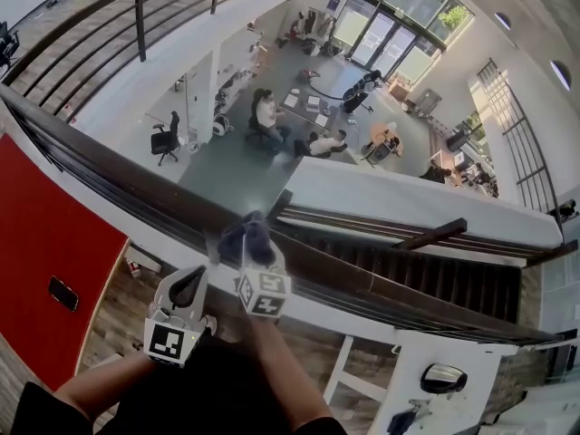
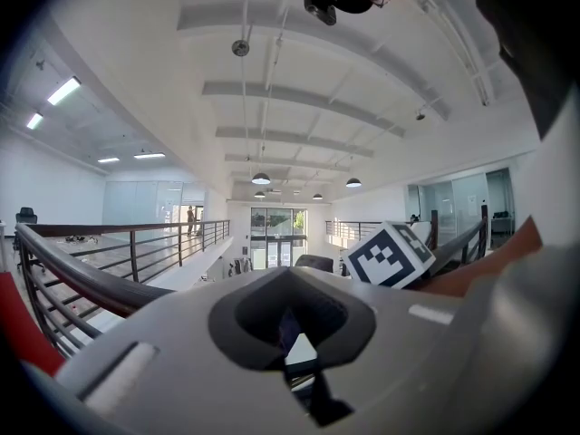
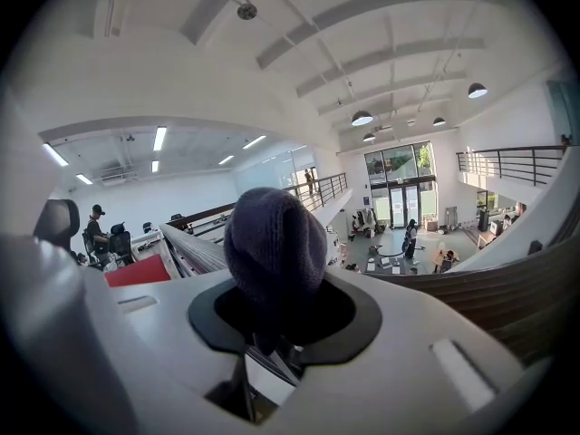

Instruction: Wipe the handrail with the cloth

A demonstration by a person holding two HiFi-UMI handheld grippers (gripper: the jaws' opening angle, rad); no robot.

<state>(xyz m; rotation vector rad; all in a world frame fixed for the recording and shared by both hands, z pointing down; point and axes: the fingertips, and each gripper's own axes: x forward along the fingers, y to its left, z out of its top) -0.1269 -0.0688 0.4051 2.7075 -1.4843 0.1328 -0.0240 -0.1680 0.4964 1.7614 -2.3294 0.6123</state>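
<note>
Firmly press the cloth [image 3: 275,243], clamped in the right gripper's [image 3: 272,338] jaws, along the handrail [image 1: 136,186]; the left gripper's [image 1: 188,286] jaws sit closed, empty

White beamed ceiling [image 2: 272,89] with pendant lamps [image 3: 362,118] above; below, a grey floor [image 1: 227,166] with desks [image 1: 311,105], a black office chair [image 1: 165,140] and tall glass doors [image 1: 390,43]

No words, numbers or brand names can be read anywhere. The only printed marks are black-and-white square patterns on the left cube [image 1: 172,341] and the right cube [image 1: 264,293], which carry no letters.
</note>
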